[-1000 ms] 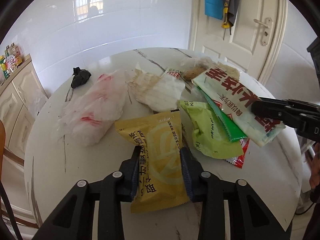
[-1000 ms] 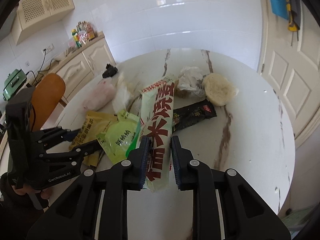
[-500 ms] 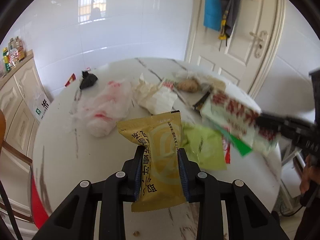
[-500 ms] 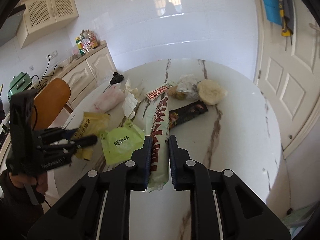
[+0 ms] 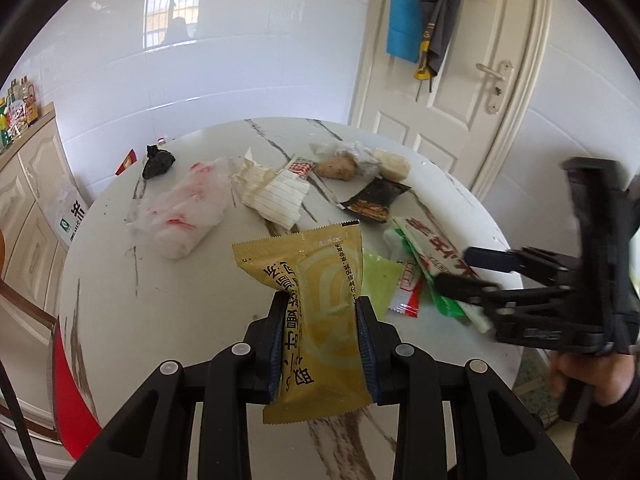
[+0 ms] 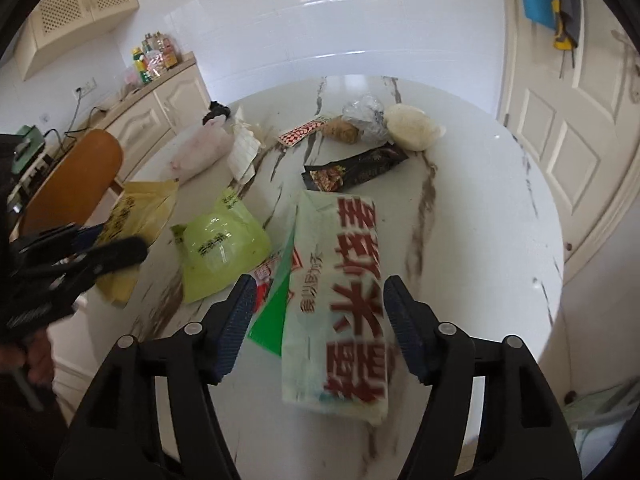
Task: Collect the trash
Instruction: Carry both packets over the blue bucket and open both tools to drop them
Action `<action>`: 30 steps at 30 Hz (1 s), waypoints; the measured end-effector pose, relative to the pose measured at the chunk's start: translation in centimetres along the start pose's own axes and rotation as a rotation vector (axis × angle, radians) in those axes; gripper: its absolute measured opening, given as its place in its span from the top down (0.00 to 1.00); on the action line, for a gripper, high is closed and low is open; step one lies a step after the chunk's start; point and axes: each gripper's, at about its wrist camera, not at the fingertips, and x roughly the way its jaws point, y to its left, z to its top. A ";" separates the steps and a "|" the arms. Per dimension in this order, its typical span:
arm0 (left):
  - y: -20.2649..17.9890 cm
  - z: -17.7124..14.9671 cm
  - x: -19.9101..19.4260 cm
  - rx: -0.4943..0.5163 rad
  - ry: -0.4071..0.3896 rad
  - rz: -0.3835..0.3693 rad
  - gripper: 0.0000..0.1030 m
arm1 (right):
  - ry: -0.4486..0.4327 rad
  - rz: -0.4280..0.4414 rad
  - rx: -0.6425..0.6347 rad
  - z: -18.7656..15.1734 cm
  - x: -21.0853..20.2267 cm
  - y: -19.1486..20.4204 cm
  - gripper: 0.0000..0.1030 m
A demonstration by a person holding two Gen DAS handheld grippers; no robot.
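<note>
My left gripper (image 5: 323, 344) pinches the yellow packet (image 5: 316, 320). My right gripper (image 6: 320, 328) is opening around the white wrapper (image 6: 340, 300).

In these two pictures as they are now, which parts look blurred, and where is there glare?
Left wrist view: the yellow wrapper in the left claw is sharp; the right claw at the edge is smeared. Right wrist view: the white packet with red letters between its opening jaws is blurred. Both views: window reflections shine on the wall tiles.
</note>
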 end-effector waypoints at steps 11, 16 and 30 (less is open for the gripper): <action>-1.7 0.2 -0.4 0.007 0.001 -0.020 0.72 | -0.021 -0.084 -0.070 -1.1 1.4 0.5 0.40; -3.2 0.4 -0.2 0.021 0.000 -0.048 0.72 | -0.077 -0.045 0.010 -2.0 -0.8 -1.7 0.48; -11.0 1.9 1.4 0.110 0.003 -0.122 0.72 | -0.196 0.000 0.130 -4.4 -6.3 -6.1 0.50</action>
